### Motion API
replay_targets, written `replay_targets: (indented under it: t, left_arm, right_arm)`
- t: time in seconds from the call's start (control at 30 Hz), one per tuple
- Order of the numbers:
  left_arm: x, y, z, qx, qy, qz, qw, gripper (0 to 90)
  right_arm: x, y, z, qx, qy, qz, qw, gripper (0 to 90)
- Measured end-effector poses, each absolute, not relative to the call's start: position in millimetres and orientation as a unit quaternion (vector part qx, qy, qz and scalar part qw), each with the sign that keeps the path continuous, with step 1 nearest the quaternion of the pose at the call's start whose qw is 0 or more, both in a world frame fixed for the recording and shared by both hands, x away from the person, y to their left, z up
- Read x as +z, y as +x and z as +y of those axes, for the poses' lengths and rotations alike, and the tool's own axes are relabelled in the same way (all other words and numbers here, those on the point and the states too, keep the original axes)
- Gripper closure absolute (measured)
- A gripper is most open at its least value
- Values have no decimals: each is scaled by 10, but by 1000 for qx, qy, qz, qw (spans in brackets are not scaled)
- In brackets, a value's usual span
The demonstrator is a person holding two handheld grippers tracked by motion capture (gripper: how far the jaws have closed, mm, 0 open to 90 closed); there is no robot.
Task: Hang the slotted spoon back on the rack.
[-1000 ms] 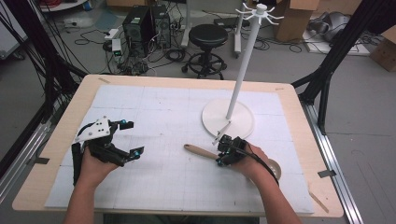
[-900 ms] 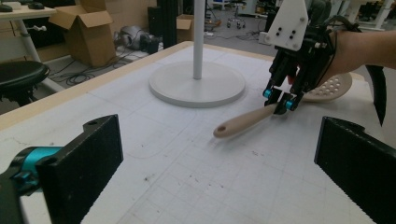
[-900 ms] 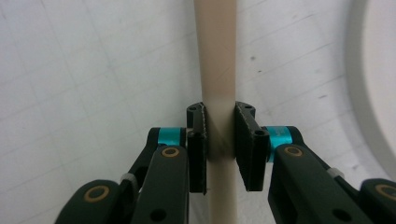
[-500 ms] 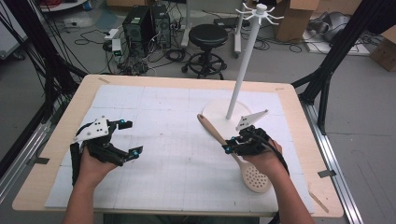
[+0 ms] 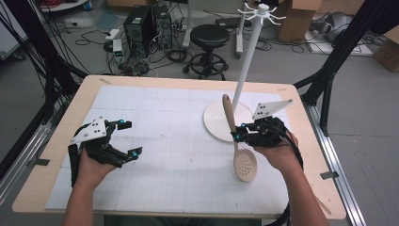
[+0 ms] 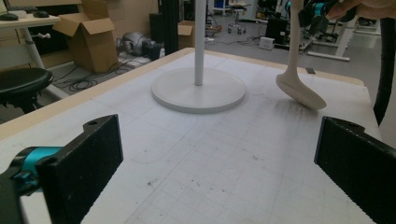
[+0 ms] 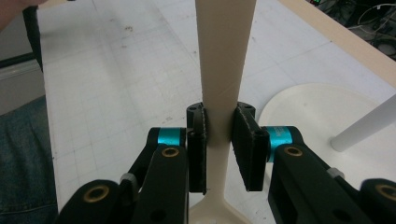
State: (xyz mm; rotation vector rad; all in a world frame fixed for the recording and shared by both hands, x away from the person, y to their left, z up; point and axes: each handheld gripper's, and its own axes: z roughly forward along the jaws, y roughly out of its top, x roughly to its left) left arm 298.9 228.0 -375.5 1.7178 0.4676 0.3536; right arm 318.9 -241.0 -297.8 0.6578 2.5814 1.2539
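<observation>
High view: the right gripper (image 5: 238,133) is seen clamped on the handle of a beige slotted spoon (image 5: 238,141), which is held lifted above the white gridded mat (image 5: 155,136) on the table. The spoon is held steeply, its handle end pointing up and away from the person and crossing in front of the round white base of the hanging stand (image 5: 221,121), while its perforated bowl hangs low on the near side, close above the mat. The stand's thin white pole rises from that base to a ring of hooks at the top. The left gripper (image 5: 128,138) is held low over the left part of the mat, well apart from the spoon, with its jaws spread and nothing between them.

From the right gripper view, the spoon's handle (image 7: 224,70) is seen pinched between the two black pads, just above where the handle widens toward the bowl; the stand's base (image 7: 317,121) lies to the right behind it.

From the left gripper view, the two black jaws are seen wide apart over the mat (image 6: 210,163), and beyond them the stand's base (image 6: 198,89) and the hanging spoon bowl (image 6: 301,91) are seen side by side, with the bowl just off the mat's surface.
</observation>
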Motion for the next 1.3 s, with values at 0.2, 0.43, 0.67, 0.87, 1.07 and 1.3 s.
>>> replay_targets:
  t: [0.2,0.43,0.67,0.87,1.07,1.3]
  left_arm:
    - [-3751,2986,2306,154,743,206,618,16]
    - [-3749,2985,2309,154,742,205,619,16]
    - [-3751,2988,2306,154,743,206,618,16]
    - [-3752,2987,2303,153,743,205,618,16]
    - [-3757,2994,2304,153,746,204,616,17]
    - [-3758,2991,2306,152,744,206,618,16]
  right_arm:
    - [-2839,3222,-2505,442,225,862,108,762]
    - [-2580,3293,-2658,449,236,854,118,762]
    - [-2314,3366,-2813,458,241,845,136,762]
    - [-2173,3430,-2943,467,255,834,144,762]
    - [-2016,3528,-3011,463,262,832,158,762]
    - [-1859,3668,-3094,456,282,825,179,762]
